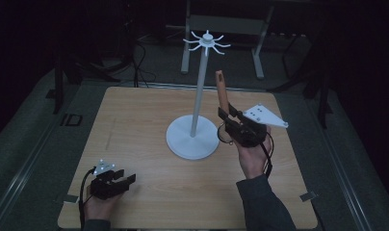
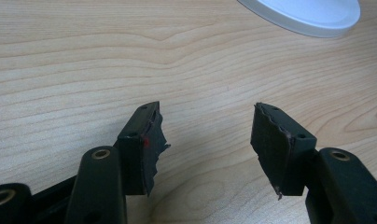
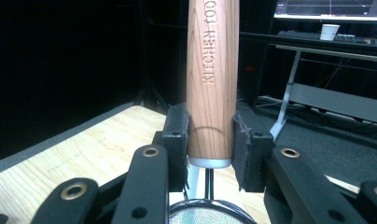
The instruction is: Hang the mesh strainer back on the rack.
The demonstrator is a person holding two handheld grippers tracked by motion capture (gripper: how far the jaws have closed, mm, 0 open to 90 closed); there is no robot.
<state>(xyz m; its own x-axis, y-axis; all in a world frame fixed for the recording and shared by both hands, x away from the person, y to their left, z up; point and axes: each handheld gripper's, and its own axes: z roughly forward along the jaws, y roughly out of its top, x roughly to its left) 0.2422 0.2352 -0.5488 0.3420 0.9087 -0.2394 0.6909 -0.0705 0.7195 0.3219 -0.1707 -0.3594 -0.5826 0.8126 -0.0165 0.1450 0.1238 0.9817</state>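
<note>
— So, starting at the left: what is the left gripper (image 1: 119, 182) doing?

— It is resting low on the wooden table (image 1: 135, 139) near the front left corner, held in the person's left hand (image 1: 100, 204). In the left gripper view its jaws are standing well apart with bare wood between them, so it is released and gripping nothing.

— And in the middle?

— A white stand (image 1: 197, 115) is standing upright on its round base, with a ring of hooks at the top.

— And on the right?

— The right gripper (image 1: 227, 117) is being held up just beside the stand's pole, and it is clenching a strainer's wooden handle (image 3: 212, 79). In the right gripper view the pads are pressing on both sides of the handle's lower end, just above a metal collar, with the wire mesh rim (image 3: 208, 212) showing below.

— Any writing?

— Stamped letters are running along the handle, reading "KITCHEN TOO" before the frame is cutting them off.
</note>
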